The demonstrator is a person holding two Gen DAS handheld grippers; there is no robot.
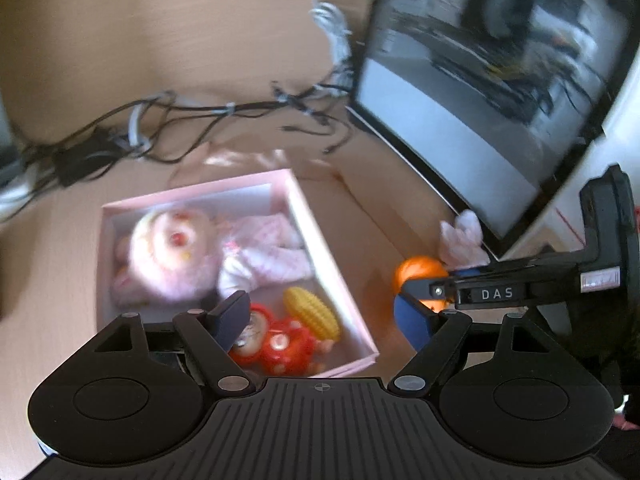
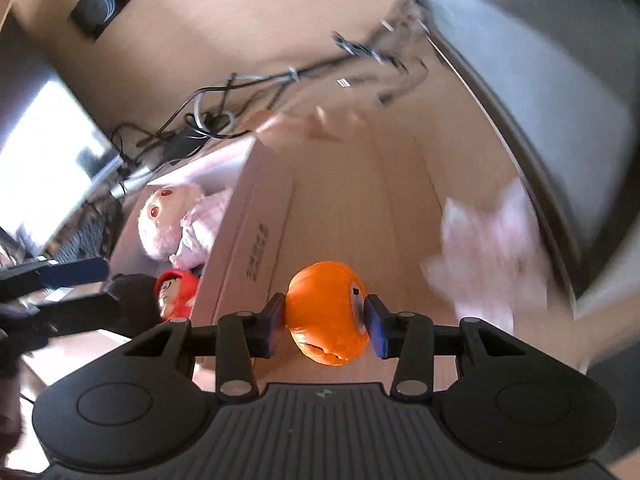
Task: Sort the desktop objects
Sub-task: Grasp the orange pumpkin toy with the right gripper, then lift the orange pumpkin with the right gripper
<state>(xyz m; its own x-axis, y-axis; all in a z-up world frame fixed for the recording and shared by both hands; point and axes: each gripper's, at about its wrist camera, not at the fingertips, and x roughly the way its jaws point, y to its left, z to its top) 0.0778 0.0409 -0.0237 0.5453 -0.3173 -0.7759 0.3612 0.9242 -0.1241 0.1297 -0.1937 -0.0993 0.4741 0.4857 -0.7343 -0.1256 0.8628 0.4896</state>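
Note:
A pink box [image 1: 332, 264] [image 2: 248, 216] on the wooden desk holds a pink plush doll [image 1: 176, 256] [image 2: 176, 224], a red toy figure [image 1: 276, 340] [image 2: 176, 292] and a yellow corn toy [image 1: 312, 312]. My left gripper [image 1: 324, 316] hovers open over the box's near right corner, nothing between its fingers. My right gripper [image 2: 326, 320] is shut on an orange pumpkin toy [image 2: 326, 312] [image 1: 420, 272], just right of the box and above the desk. A small pink plush [image 2: 488, 252] [image 1: 464, 240] lies beyond it by the monitor.
A large monitor [image 1: 500, 72] [image 2: 560, 100] stands at the right. A tangle of black and white cables [image 1: 180, 120] [image 2: 248, 92] with a power brick lies behind the box. A second screen [image 2: 44, 168] glows at the left.

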